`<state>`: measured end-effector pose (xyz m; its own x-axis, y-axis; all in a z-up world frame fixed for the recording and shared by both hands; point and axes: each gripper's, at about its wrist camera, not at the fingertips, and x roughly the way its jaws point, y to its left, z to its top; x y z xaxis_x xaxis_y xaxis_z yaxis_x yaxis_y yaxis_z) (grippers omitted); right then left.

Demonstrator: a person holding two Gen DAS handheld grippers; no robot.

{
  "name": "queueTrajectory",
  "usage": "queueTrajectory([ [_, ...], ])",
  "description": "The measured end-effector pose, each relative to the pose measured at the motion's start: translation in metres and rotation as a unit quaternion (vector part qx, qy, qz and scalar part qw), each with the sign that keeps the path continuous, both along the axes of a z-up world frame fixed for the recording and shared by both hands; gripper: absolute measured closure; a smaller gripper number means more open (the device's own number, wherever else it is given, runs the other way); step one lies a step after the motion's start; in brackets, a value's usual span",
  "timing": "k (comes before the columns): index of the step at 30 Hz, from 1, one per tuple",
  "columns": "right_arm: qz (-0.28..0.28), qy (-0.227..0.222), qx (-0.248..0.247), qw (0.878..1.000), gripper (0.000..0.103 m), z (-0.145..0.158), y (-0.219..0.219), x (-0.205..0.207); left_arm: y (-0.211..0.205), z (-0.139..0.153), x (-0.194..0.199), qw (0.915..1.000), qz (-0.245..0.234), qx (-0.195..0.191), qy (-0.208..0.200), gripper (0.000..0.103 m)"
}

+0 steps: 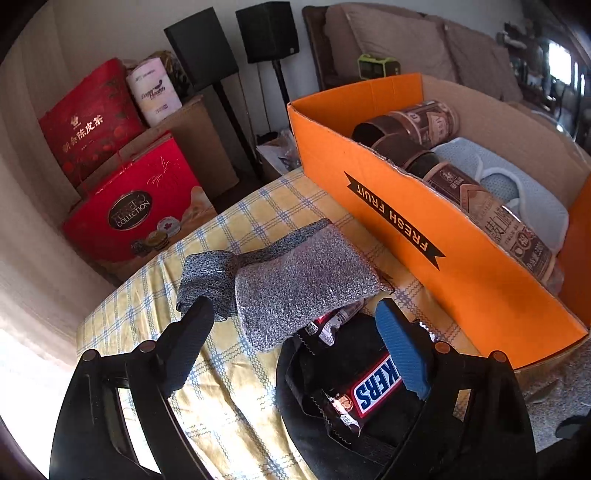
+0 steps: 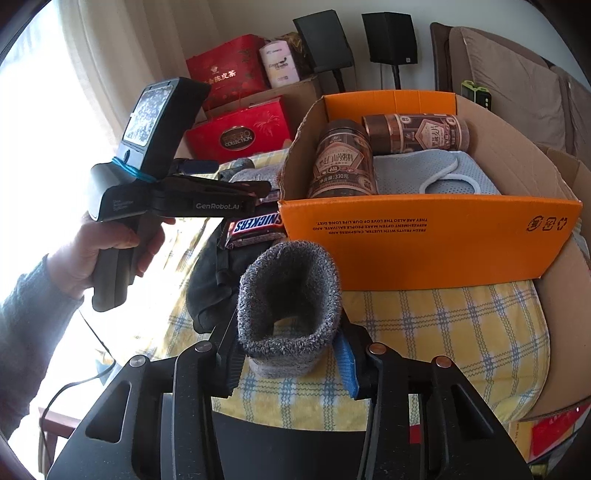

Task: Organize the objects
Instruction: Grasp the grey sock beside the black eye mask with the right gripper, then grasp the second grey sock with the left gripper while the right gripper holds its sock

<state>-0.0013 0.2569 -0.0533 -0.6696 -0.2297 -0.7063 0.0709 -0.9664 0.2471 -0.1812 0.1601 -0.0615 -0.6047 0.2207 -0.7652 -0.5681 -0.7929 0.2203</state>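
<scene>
checked cloth [image 1: 240, 221] (speakers [image 1: 266, 31] behind)

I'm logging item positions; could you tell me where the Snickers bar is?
The Snickers bar lies on a black cap, between the left gripper's open jaws, beside the orange box.

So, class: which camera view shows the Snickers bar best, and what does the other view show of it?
The left wrist view: the Snickers bar lies close below the open left tongs, on a black cap, though the right finger hides part of the name. The right wrist view shows it smaller, farther off, beside the orange box.
</scene>
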Motion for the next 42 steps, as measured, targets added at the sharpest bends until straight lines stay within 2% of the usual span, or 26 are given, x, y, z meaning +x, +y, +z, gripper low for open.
queueTrajectory([
  [2,0.003,-0.001,-0.001,1.0,0.061,0.001,0.0,0.001,0.003,-0.002,-0.003,1.0,-0.002,-0.002,-0.002,0.019],
  [5,0.004,-0.002,-0.007,1.0,0.062,0.002,0.003,0.003,0.006,-0.004,-0.007,0.9998,-0.007,0.006,-0.019,0.031],
  [8,0.01,-0.005,-0.016,1.0,0.067,0.002,0.005,0.005,0.011,-0.008,-0.009,0.9993,-0.016,0.01,-0.033,0.047],
  [10,0.013,-0.003,-0.017,1.0,0.067,0.003,0.004,0.006,0.013,-0.009,-0.009,0.9991,-0.02,0.012,-0.036,0.068],
  [13,0.017,-0.001,-0.022,1.0,0.068,0.007,0.004,0.009,0.011,-0.002,-0.007,0.9989,-0.01,0.032,-0.032,0.082],
  [15,0.019,0.002,-0.026,0.999,0.071,0.011,0.005,0.011,0.005,0.005,-0.009,0.9978,-0.004,0.053,-0.04,0.087],
  [21,0.021,0.008,-0.04,0.999,0.073,0.027,0.009,0.017,-0.023,0.033,-0.004,0.9886,0.016,0.128,-0.078,0.088],
  [27,0.007,0.025,-0.049,0.998,0.073,0.054,0.029,0.021,-0.045,0.067,0.015,0.9695,0.011,0.214,-0.118,0.089],
  [30,-0.004,0.029,-0.043,0.999,0.073,0.067,0.041,0.02,-0.049,0.083,0.023,0.961,0.004,0.242,-0.134,0.089],
  [33,-0.018,0.03,-0.033,0.999,0.073,0.078,0.056,0.016,-0.048,0.098,0.032,0.9543,-0.007,0.264,-0.14,0.093],
  [35,-0.026,0.03,-0.031,0.999,0.073,0.084,0.067,0.012,-0.045,0.109,0.037,0.9548,-0.014,0.265,-0.133,0.093],
  [36,-0.028,0.031,-0.031,0.999,0.073,0.086,0.072,0.01,-0.041,0.113,0.04,0.9579,-0.016,0.257,-0.128,0.093],
  [39,-0.038,0.019,-0.026,0.999,0.073,0.089,0.083,0.005,-0.027,0.108,0.045,0.9729,-0.008,0.197,-0.12,0.093],
  [41,-0.034,0.018,-0.028,0.999,0.073,0.089,0.085,0.007,-0.025,0.097,0.05,0.9766,-0.005,0.175,-0.125,0.09],
  [42,-0.034,0.017,-0.028,0.999,0.073,0.089,0.086,0.007,-0.026,0.089,0.054,0.9775,-0.005,0.167,-0.128,0.081],
])
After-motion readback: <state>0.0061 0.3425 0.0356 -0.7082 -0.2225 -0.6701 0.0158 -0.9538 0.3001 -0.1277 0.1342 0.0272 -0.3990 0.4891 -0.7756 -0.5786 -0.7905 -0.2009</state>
